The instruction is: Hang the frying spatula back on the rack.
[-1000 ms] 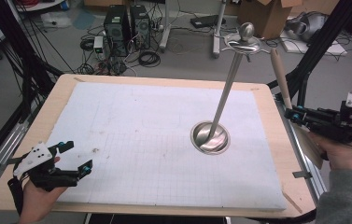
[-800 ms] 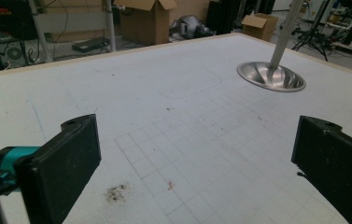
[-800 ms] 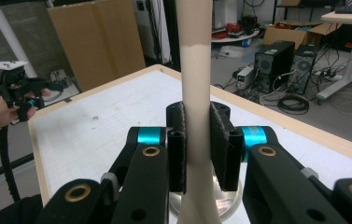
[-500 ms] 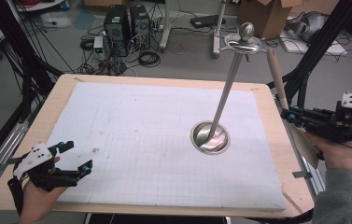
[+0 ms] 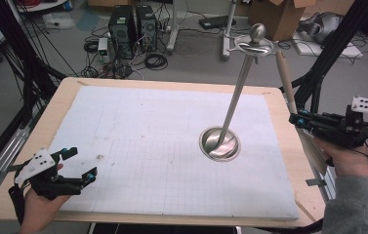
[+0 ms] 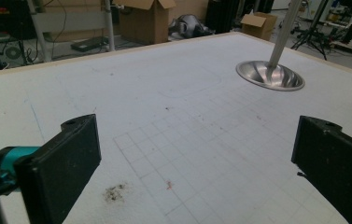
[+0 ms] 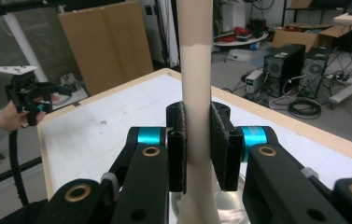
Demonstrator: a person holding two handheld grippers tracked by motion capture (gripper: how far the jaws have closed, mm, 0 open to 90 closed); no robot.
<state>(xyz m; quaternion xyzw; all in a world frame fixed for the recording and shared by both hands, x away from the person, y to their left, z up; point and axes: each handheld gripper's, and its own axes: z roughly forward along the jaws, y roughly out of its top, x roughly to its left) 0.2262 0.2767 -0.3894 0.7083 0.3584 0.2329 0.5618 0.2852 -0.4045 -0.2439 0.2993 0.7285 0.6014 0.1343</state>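
Observation:
A metal stand rises from the white foam board (image 5: 137,141), with a round base (image 5: 219,144) (image 6: 270,75), a slim leaning pole (image 5: 235,97) and a ball on top (image 5: 257,32). At the table's right edge my right gripper (image 5: 296,118) (image 7: 197,144) is shut on a long beige rod (image 5: 285,78) (image 7: 196,70). The rod stands nearly upright, its top close to the stand's head. My left gripper (image 5: 79,163) (image 6: 197,172) rests low over the board's front left corner, its jaws wide open and nothing between them.
The board lies on a wooden table (image 5: 69,92). Black frame posts (image 5: 328,53) stand at both sides. Computer towers (image 5: 132,24), cables and cardboard boxes (image 5: 284,14) sit on the floor beyond. A small metal clip (image 5: 316,182) sticks out at the table's right edge.
My right gripper, with the rod in it, has drifted slightly left toward the stand. The left gripper has stayed where it was.

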